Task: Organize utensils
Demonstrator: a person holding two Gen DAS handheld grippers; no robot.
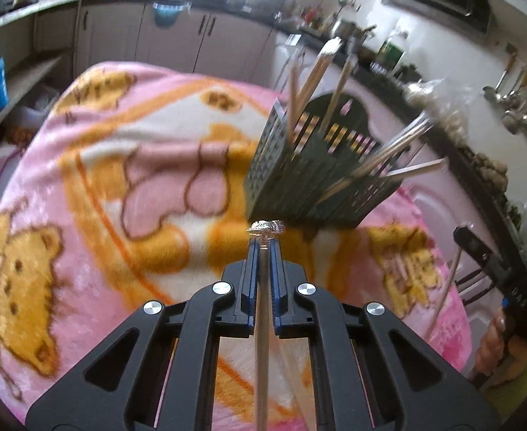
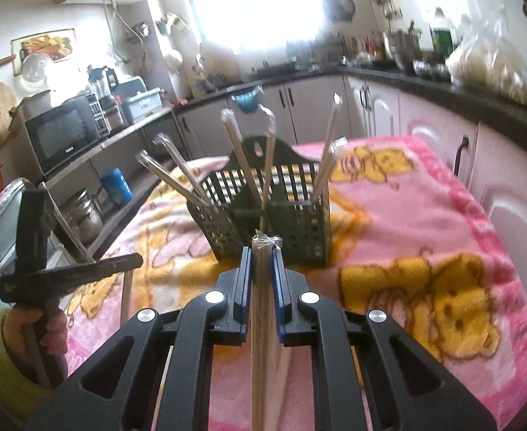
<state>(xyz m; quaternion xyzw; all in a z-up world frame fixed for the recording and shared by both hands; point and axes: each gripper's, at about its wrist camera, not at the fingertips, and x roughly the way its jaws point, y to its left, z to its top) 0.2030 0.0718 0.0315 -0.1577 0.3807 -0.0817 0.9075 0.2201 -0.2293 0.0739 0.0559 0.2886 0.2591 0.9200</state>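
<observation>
The left gripper [image 1: 262, 242] was closed on one wrapped chopstick [image 1: 262, 341], held above the blanket [image 1: 94, 186]. The dark basket [image 2: 299, 222] already held several pairs. The right gripper [image 2: 262, 251] clamped a wrapped pair [image 2: 261, 323]; both probably remained to insert.

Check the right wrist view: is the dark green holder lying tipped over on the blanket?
No, the dark green holder stands upright on the pink blanket with wrapped chopsticks sticking up.
</observation>
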